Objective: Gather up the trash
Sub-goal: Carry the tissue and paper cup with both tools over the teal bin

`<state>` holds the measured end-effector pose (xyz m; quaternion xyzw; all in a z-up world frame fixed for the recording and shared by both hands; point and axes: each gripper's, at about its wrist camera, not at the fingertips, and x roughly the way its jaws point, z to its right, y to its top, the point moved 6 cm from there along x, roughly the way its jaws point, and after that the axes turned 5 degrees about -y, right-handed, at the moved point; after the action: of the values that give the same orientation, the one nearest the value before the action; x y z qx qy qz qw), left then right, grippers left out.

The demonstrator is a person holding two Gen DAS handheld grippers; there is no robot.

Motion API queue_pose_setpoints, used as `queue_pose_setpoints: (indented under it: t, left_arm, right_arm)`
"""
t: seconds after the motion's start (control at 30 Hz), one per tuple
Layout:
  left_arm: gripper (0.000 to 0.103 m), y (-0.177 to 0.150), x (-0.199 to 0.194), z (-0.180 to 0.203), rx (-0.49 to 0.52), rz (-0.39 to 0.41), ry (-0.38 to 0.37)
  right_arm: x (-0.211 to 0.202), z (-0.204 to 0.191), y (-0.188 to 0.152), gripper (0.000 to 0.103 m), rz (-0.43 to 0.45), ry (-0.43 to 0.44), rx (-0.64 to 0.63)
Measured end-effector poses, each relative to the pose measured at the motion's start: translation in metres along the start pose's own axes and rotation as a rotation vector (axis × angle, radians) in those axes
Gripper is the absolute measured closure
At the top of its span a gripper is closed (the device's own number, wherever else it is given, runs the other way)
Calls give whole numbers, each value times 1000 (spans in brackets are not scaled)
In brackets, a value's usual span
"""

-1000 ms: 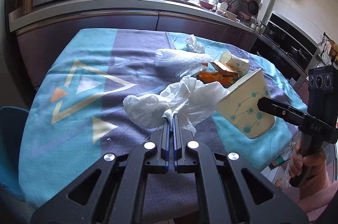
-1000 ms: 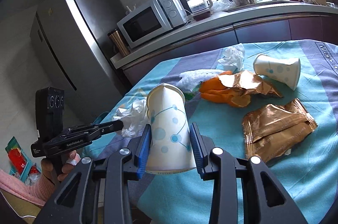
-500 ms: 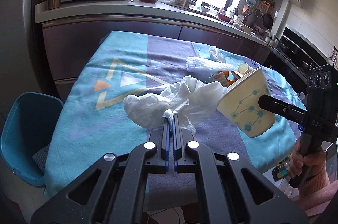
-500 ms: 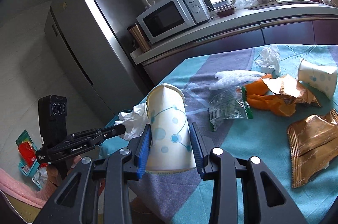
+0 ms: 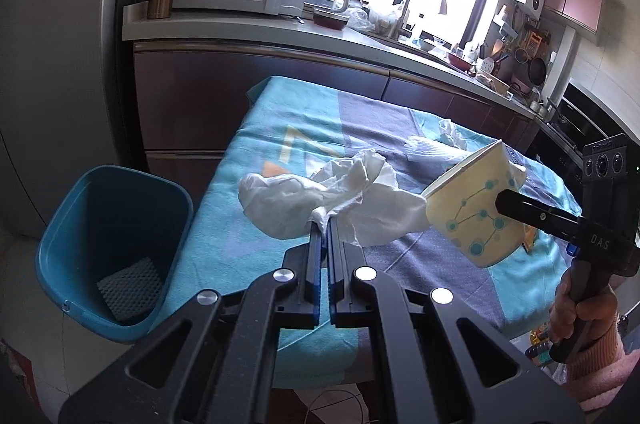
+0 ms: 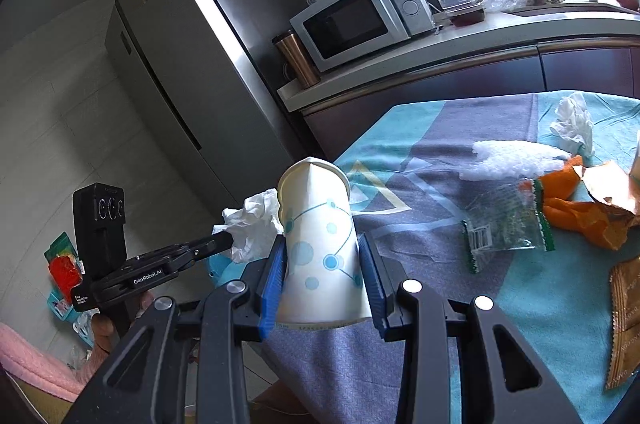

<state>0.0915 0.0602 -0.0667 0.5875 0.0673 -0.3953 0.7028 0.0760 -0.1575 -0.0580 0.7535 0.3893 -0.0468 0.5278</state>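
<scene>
My left gripper is shut on a crumpled white tissue and holds it in the air above the table's near left corner. My right gripper is shut on a white paper cup with blue dots, squeezed at its rim; the cup also shows in the left wrist view. A blue trash bin stands on the floor left of the table, below and left of the tissue. The left gripper and tissue show in the right wrist view, just left of the cup.
On the teal and purple tablecloth lie a clear green-edged bag, white foam wrap, another tissue, an orange wrapper and a gold packet. A fridge and kitchen counter stand behind.
Both grippers have drawn back and left from the table with their loads. The blue bin has come fully into the left wrist view.
</scene>
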Motion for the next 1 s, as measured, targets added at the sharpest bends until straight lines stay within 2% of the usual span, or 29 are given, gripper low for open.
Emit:
queue_pose_setpoints:
  t: [0.2, 0.5, 0.8, 1.0]
  left_arm:
    - [100, 0, -20, -25, -47, 33, 49]
    - [100, 5, -53, -82, -130, 97, 160]
    - [100, 3, -66, -136, -212, 113, 247]
    - [100, -2, -66, -159, -247, 110, 273]
  right_arm:
    - [24, -21, 5, 68, -32, 50, -30]
    - [65, -59, 16, 68, -84, 122, -90]
    - [110, -102, 27, 68, -125, 178, -169]
    - [142, -125, 26, 68, -165, 191, -197]
